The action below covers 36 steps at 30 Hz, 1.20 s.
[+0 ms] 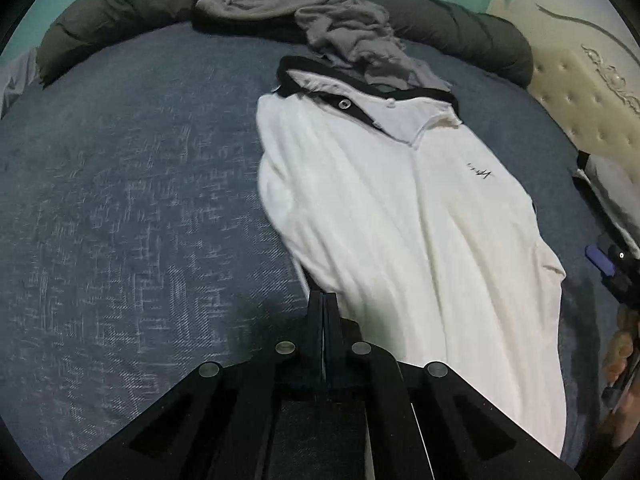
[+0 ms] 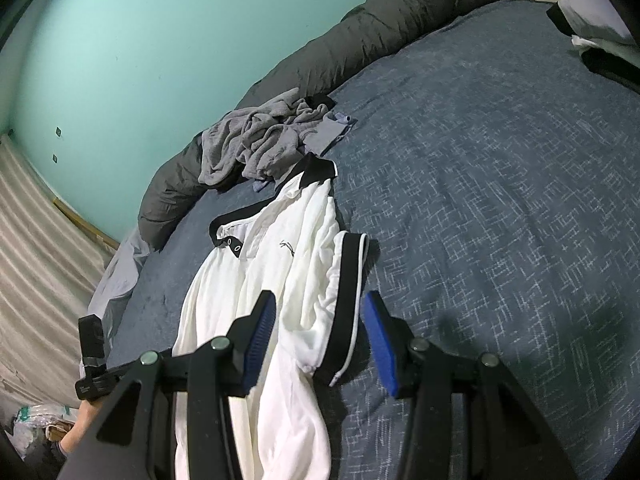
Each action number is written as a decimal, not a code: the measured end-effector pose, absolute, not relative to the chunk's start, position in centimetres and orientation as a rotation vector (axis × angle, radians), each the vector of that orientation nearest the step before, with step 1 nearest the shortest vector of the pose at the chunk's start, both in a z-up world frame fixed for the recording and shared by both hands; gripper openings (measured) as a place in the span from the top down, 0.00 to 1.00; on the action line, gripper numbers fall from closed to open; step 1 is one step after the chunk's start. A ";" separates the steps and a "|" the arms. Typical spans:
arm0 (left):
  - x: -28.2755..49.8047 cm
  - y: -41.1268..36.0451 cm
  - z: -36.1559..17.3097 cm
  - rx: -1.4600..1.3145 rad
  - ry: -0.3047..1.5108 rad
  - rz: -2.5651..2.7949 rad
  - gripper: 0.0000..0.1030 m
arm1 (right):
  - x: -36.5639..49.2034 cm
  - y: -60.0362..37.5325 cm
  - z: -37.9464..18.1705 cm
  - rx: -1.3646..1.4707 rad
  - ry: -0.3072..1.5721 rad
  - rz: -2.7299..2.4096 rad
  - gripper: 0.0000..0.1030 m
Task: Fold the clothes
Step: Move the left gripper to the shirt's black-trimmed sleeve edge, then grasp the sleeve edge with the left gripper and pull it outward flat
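Two grippers work over a white polo shirt (image 1: 400,220) that lies lengthwise on a blue-grey bedspread (image 1: 120,220), its black collar (image 1: 296,66) at the far end and its hem toward the near edge. The left gripper (image 1: 324,300) has its two fingers pressed flat together with nothing visible between them, its tips over the bedspread just beside the shirt's left edge. The right gripper (image 2: 320,320) stands wide apart, its blue pads (image 2: 382,332) on either side of the shirt's black-cuffed sleeve (image 2: 348,300), which lies folded in over the body; whether the pads touch the fabric cannot be told.

Just beyond the collar sits a crumpled grey garment (image 1: 340,28), partly resting on a dark rolled duvet (image 1: 120,16) that runs along the far edge of the bed against a teal wall (image 2: 140,40). A tufted cream headboard (image 1: 580,92) stands at the far right. Another black-and-white garment (image 2: 592,28) lies at the far right corner of the bed in the right wrist view.
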<state>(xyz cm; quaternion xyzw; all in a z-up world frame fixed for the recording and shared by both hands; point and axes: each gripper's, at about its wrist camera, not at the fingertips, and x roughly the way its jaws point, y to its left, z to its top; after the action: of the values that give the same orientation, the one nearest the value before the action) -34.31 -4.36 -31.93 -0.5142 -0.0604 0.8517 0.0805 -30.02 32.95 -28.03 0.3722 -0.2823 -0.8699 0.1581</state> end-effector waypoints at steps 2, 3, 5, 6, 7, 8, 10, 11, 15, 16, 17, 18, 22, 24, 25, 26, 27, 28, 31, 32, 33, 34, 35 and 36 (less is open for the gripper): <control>-34.5 -4.5 -32.6 -1.568 -0.197 2.536 1.00 | -30.0 32.8 -27.9 1.061 -0.804 -2.487 0.55; -34.6 -4.5 -32.9 -1.583 -0.206 2.531 1.00 | -30.0 32.8 -27.9 1.057 -0.803 -2.487 0.55; -34.9 -4.7 -33.6 -1.613 -0.222 2.520 0.96 | -30.0 32.9 -27.8 1.052 -0.805 -2.489 0.55; -35.0 -4.7 -34.0 -1.628 -0.231 2.514 0.94 | -30.0 32.9 -27.9 1.054 -0.808 -2.488 0.55; -35.0 -4.7 -34.2 -1.628 -0.247 2.507 0.85 | -30.1 32.9 -27.9 1.058 -0.812 -2.486 0.55; -35.1 -4.6 -34.4 -1.624 -0.267 2.498 0.76 | -30.1 33.0 -28.0 1.061 -0.817 -2.484 0.55; -35.4 -4.5 -34.6 -1.612 -0.288 2.502 0.71 | -30.2 33.1 -28.1 1.066 -0.825 -2.481 0.55; -35.5 -4.4 -34.7 -1.609 -0.285 2.507 0.70 | -30.2 33.2 -28.2 1.067 -0.829 -2.480 0.55; -36.1 -4.1 -34.8 -1.600 -0.265 2.514 0.64 | -30.3 33.1 -28.5 1.077 -0.851 -2.463 0.55; -36.2 -4.0 -34.7 -1.594 -0.261 2.513 0.60 | -30.4 33.0 -28.6 1.080 -0.852 -2.458 0.55; -36.3 -3.8 -34.7 -1.592 -0.253 2.513 0.56 | -30.4 32.8 -28.6 1.081 -0.849 -2.456 0.55; -36.4 -3.7 -34.6 -1.591 -0.243 2.514 0.55 | -30.4 32.7 -28.6 1.080 -0.847 -2.452 0.55; -36.6 -2.9 -34.4 -1.585 -0.211 2.523 0.50 | -30.3 32.5 -28.5 1.073 -0.839 -2.443 0.55; -36.7 -2.4 -34.4 -1.581 -0.166 2.528 0.50 | -30.3 32.7 -28.4 1.070 -0.845 -2.448 0.55; -36.7 -2.1 -34.5 -1.578 -0.142 2.530 0.51 | -30.4 32.8 -28.5 1.070 -0.853 -2.448 0.55; -36.7 -1.8 -34.5 -1.576 -0.117 2.532 0.52 | -30.4 32.9 -28.5 1.071 -0.860 -2.449 0.55; -36.8 -1.5 -34.5 -1.574 -0.092 2.533 0.52 | -30.4 33.0 -28.6 1.076 -0.865 -2.448 0.55; -36.8 -1.3 -34.5 -1.571 -0.068 2.535 0.57 | -30.4 33.0 -28.7 1.080 -0.870 -2.447 0.55; -36.9 -0.4 -34.4 -1.558 -0.030 2.500 0.87 | -30.5 33.0 -28.9 1.086 -0.876 -2.441 0.55; -37.0 -0.1 -34.3 -1.556 -0.010 2.498 0.92 | -30.5 33.0 -28.9 1.085 -0.875 -2.440 0.55; -37.1 0.2 -34.2 -1.554 0.006 2.496 0.94 | -30.5 33.1 -28.8 1.084 -0.877 -2.439 0.55; -37.2 0.2 -34.1 -1.556 0.014 2.497 0.95 | -30.5 33.1 -28.8 1.082 -0.879 -2.439 0.55; -37.3 0.1 -34.0 -1.557 0.006 2.495 0.96 | -30.5 33.1 -28.8 1.080 -0.880 -2.438 0.55; -37.4 0.1 -33.8 -1.557 -0.005 2.493 0.96 | -30.5 33.1 -28.7 1.079 -0.881 -2.438 0.55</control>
<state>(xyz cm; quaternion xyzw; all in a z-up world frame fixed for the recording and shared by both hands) -37.44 0.08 -33.84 -0.5269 -0.0016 0.8439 0.1010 -30.48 33.13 -28.74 0.3788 -0.3094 -0.8563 0.1660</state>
